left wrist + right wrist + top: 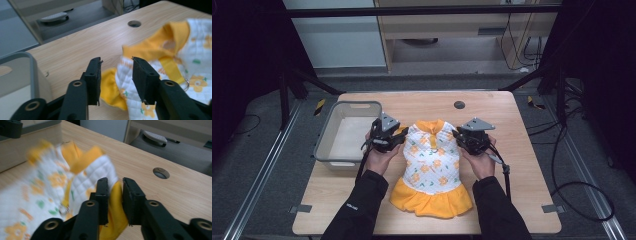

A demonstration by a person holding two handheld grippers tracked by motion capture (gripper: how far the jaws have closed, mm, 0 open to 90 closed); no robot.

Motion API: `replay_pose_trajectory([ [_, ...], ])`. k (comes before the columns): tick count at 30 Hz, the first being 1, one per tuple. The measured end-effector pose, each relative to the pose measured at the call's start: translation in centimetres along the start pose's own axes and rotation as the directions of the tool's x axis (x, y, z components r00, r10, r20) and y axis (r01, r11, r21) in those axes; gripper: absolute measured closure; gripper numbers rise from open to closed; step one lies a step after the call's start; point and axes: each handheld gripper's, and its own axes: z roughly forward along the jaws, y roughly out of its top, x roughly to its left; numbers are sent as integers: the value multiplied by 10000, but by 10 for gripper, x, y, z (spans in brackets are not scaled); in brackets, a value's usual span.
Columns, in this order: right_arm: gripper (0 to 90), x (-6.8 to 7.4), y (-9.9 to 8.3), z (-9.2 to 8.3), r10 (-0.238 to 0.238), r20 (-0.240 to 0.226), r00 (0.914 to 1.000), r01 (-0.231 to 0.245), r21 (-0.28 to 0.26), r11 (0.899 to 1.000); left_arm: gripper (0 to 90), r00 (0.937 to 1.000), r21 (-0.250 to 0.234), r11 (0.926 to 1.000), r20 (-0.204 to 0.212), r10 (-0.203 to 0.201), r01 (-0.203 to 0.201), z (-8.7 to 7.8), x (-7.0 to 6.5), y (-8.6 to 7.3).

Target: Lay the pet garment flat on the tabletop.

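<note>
Sleeves and hands at the near edge carry the left gripper (393, 139) and right gripper (463, 137); jaws part-open, each astride a shoulder of the dress (432, 167) lying mid-worktop (512, 165) beside the bin (324, 145), apparently to lift it evenly; grip uncertain

white floral dress (432, 159), orange hem, grey bin (328, 131)
</note>
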Motion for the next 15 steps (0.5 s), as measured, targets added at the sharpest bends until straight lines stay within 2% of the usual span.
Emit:
replay_pose_trajectory([
  [1,681,-1,0,2,40,123,9999,-41,29,10000,546,10000,29,10000,-97,-1,1,1,0,0],
  [2,655,-3,-3,2,-86,276,9996,81,193,9998,515,10000,70,9999,-9,-97,97,0,2,0],
  [4,645,-3,-5,1,-103,253,9996,97,232,9997,509,9998,64,9999,78,-155,155,-4,3,-2],
  [6,637,-4,-11,-6,-21,138,9999,17,282,9996,504,9992,117,9996,305,-249,246,-11,5,-5],
  [8,629,-5,-14,-12,60,33,10000,-61,343,9994,506,9992,126,9998,376,-135,130,-18,4,-7],
  [11,615,-7,-19,-24,188,-117,9998,-183,446,9988,515,9969,185,9998,787,-95,81,-32,3,-13],
  [15,599,-5,-27,-41,316,-456,9985,-290,574,9979,545,9910,227,9996,1328,-177,148,-50,2,-27],
])
